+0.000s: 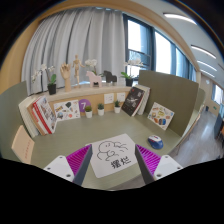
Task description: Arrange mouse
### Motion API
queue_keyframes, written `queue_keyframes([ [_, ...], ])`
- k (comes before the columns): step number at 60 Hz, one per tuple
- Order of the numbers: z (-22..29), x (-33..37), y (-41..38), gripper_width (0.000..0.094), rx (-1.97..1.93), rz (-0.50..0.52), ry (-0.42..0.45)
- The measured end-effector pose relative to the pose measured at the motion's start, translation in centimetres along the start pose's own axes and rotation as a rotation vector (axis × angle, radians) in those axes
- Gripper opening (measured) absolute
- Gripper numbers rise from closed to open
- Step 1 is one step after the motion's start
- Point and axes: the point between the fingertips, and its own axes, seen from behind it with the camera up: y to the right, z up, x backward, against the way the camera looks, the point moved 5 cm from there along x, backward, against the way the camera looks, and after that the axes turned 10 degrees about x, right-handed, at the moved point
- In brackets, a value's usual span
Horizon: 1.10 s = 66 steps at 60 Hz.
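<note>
Right under my lens, the gripper (113, 170) hangs with its fingers spread wide apart, nothing between the magenta pads (79, 159). I see a white square mouse pad (116, 158) with a dark drawing and lettering lying on the green table (60, 140) just ahead of the fingers, its near edge reaching in between them. Off beyond the right finger, near the pad's far corner, sits a small blue object (156, 142), which I take for the mouse, though it's too small to be sure. Further back, small potted plants (101, 109) line up along the partition, with books (41, 114) leaning at the left end and a picture card (161, 117) propped at the right. Up on the shelf I spot a wooden hand model (67, 76) and a potted orchid (127, 75), curtains (70, 40) and windows (160, 50) behind.
</note>
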Motion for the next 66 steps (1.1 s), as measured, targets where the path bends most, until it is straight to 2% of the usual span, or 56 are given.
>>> queue_keyframes([
  [14, -5.2, -1.7, 2.8, 0.0856, 0.013, -0.006, -0.072],
  [20, -9.1, -4.0, 5.3, 0.0854, 0.009, 0.006, -0.107],
  [36, -14.7, -10.3, 15.8, 0.0856, 0.109, 0.114, -0.154],
  [51, -14.5, -17.9, 24.1, 0.0840, 0.109, 0.216, -0.161],
  [57, -13.9, -21.0, 24.7, 0.0833, 0.105, 0.283, -0.167],
  [66, -13.2, -25.2, 24.5, 0.0823, 0.146, 0.320, -0.167],
])
